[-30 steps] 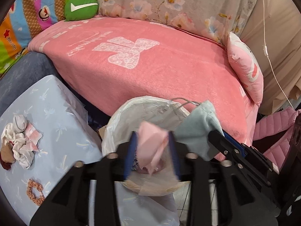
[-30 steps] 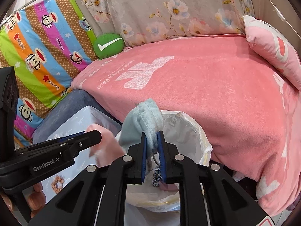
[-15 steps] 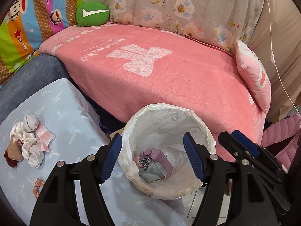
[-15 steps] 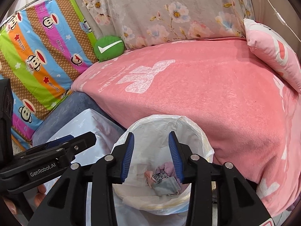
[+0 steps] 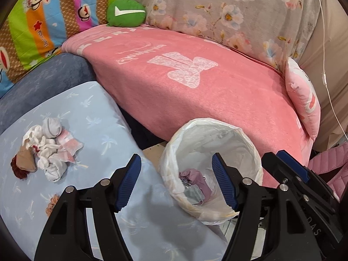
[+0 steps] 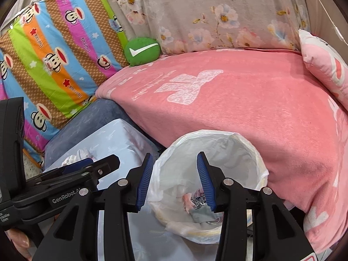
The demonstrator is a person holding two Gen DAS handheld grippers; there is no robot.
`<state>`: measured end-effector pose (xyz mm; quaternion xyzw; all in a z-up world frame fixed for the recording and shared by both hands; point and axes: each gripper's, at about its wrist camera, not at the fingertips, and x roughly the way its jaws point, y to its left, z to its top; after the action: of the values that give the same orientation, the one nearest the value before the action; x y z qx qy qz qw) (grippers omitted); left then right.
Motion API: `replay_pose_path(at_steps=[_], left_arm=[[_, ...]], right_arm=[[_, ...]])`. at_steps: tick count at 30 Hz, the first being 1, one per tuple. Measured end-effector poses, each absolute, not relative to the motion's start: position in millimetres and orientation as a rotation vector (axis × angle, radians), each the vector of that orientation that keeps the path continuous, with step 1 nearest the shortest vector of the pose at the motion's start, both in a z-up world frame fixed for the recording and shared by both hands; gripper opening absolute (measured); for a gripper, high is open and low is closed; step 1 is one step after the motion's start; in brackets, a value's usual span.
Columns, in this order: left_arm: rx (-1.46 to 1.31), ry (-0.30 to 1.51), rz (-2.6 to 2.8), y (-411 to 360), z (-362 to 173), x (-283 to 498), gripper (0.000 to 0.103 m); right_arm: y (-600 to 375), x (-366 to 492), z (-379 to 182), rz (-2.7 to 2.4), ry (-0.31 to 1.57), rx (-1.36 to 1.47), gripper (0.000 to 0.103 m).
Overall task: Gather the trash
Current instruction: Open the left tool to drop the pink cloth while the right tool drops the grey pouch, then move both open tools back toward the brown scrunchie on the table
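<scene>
Both tools are hovering spread wide, gripping nothing — left gripper [image 5: 176,181] and right gripper [image 6: 174,181] are sitting above the lined trash bin [image 5: 250,134]. Pink and grey scraps [image 5: 195,184] are lying at its bottom. Left of it, a pile of crumpled socks and wrappers [image 5: 47,145] is resting on the light-blue table [image 5: 97,119]. Far behind — pink blanket [image 5: 217,91], 1 green cushion [image 5: 126,13].

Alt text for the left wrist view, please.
The open left hand-held gripper hangs over a white-lined trash bin holding pink and grey scraps. A pile of crumpled cloth scraps lies on the light blue surface beside a pink blanket.
</scene>
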<state>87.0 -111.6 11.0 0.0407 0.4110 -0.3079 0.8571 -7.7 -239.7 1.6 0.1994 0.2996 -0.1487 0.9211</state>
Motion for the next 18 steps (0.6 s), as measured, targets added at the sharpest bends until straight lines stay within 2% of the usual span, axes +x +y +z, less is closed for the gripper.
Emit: replay_pose_path(at_steps=[11,18], left_arm=[[0.027,0.869,-0.562,-59.0,6.9,96.1,0.064],[0.013,0.855,-0.487,-21.6,2.0,97.0,0.071]], right_arm=[[-190.8,10.7,3.1,-0.227,0.647,0.359,0.049],[-152.7,23.4,-1.7,-0.161,0.681,0.320,0.050]])
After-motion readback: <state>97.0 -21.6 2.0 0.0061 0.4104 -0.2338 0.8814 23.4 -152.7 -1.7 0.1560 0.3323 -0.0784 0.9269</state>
